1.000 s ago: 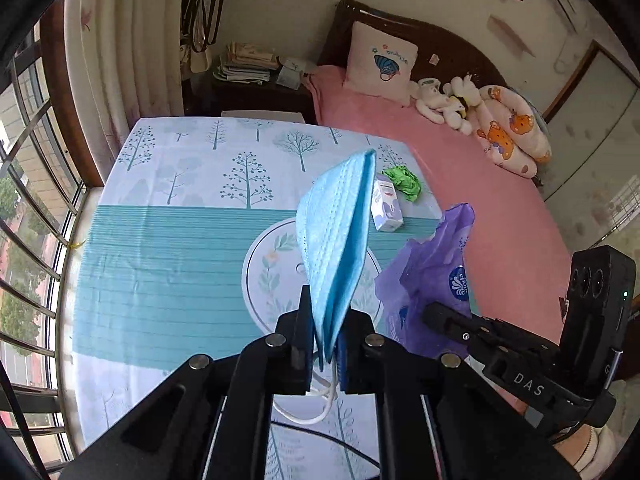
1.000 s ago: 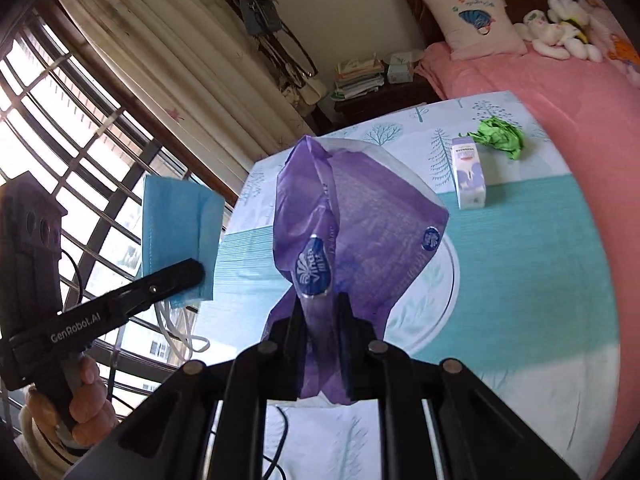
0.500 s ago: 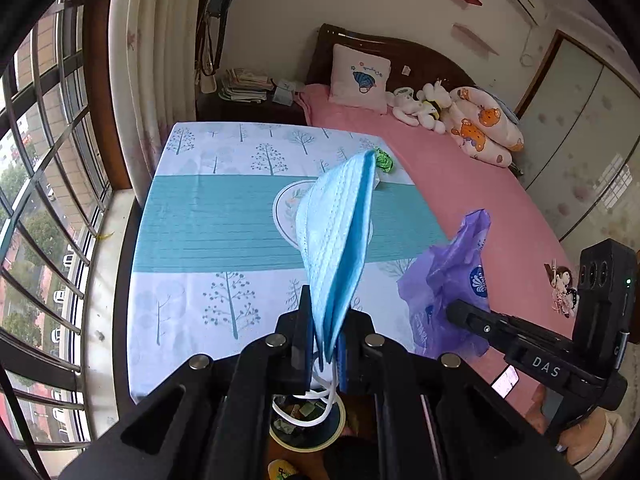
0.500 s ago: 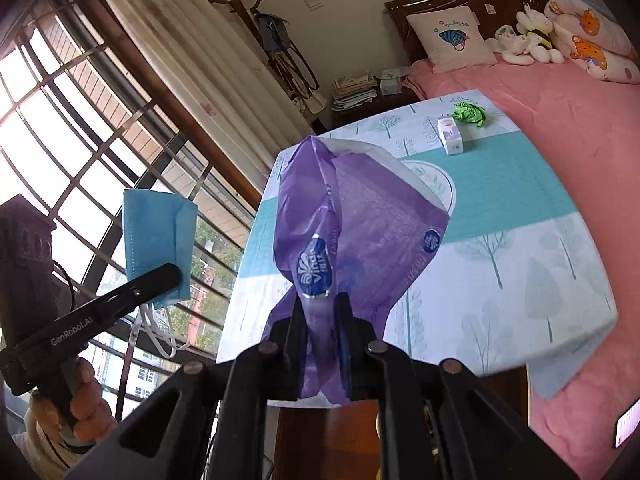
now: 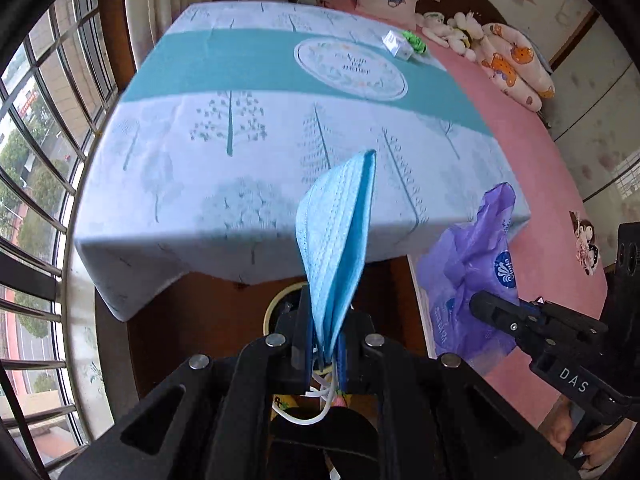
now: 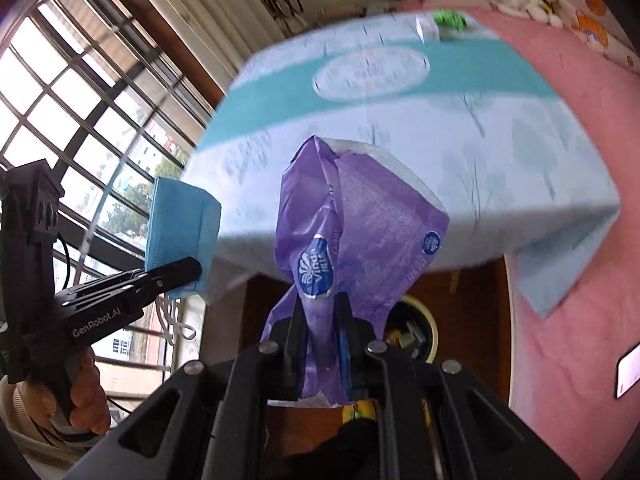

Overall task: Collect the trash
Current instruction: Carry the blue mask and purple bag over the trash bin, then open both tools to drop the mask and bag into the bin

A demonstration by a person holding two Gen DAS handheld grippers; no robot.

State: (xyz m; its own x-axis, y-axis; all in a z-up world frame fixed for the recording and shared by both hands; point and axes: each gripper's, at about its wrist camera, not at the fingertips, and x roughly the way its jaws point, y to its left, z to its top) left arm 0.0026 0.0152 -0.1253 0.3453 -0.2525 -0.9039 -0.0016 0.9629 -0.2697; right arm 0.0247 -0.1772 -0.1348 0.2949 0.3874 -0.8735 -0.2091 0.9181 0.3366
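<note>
Both tools have swung back off the tabletop [image 5: 280, 184]: my left tool [image 5: 326, 350] clenches the blue mask [image 5: 336, 240], right tool [image 6: 320, 344] grips the purple wrapper [image 6: 360, 232], now above the bin [image 6: 416, 328] at frame bottom, ready to drop.

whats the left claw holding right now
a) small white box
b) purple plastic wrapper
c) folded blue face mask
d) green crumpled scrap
c: the left claw is shut on the folded blue face mask, its white ear loops dangling below, while the purple plastic wrapper sits in the right claw, and the small white box and green crumpled scrap lie on the table.
</note>
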